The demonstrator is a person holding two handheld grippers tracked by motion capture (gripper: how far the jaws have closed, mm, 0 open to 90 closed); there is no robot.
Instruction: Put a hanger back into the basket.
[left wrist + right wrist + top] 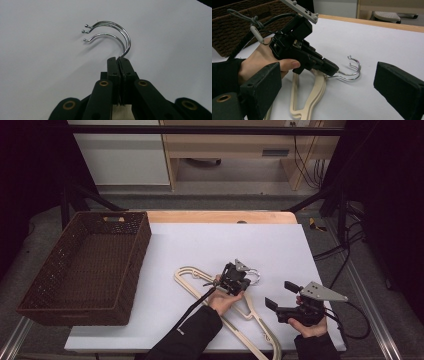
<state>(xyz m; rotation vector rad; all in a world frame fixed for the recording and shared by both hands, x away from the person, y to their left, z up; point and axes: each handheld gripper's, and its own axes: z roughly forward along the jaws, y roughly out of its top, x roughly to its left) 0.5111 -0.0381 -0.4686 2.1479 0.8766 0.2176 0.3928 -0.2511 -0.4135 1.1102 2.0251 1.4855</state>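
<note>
Right gripper [276, 296] gapes empty; left gripper [120, 60] clamps hangers [197, 282] (hooks [113, 32] pointing away).

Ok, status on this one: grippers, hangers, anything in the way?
Left gripper shut on hanger hooks. Right gripper open, nothing between its jaws. Hangers flat on the white board. Basket off to the side.

The left gripper [241, 279] is sitting low over the table, its jaws pressed tight together, with the left hand [223, 299] wrapping the body from below and the dark-sleeved forearm reaching in from the bottom edge. The right gripper [277, 295] is waiting off to the side in the right hand [308, 326], jaws standing wide apart and pointing toward the left gripper.
</note>
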